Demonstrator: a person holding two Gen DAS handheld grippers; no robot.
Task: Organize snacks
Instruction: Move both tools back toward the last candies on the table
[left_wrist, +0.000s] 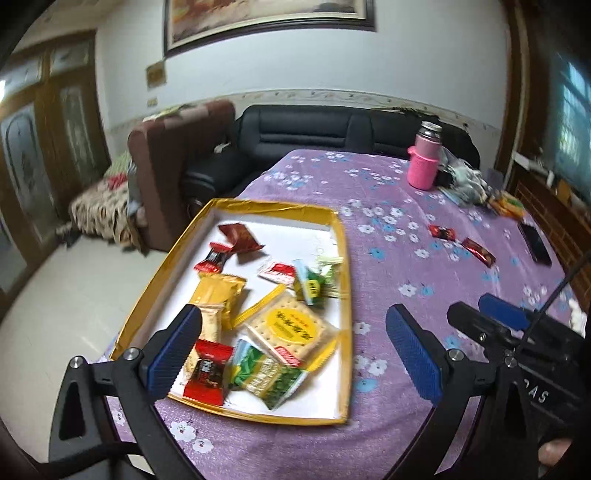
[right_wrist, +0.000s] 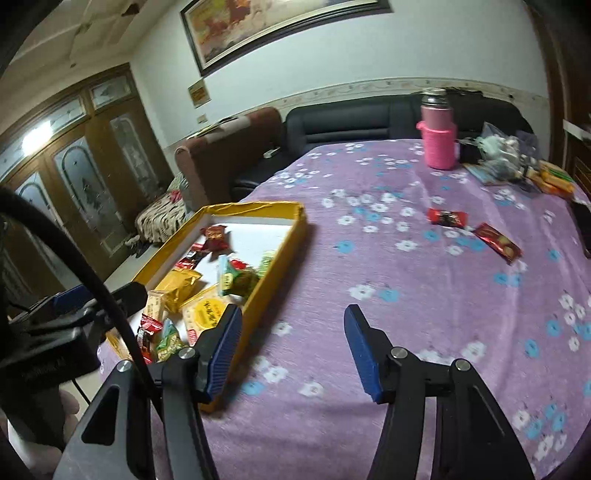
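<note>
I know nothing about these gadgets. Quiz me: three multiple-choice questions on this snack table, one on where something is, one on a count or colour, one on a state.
1. Where does the pink flask stand?
A. Inside the yellow tray
B. On the purple cloth, far side
C. On the sofa

2. How many red-wrapped snacks lie loose on the cloth, outside the tray?
A. Two
B. Five
C. None

3. What are the left tongs doing?
A. Clamping a cracker pack
B. Standing open, holding nothing
C. Gripping the flask

Answers: 1 B, it stands on the cloth near the sofa. 2 A, one candy and one packet lie there. 3 B, the blue pads are wide apart above the tray.
</note>
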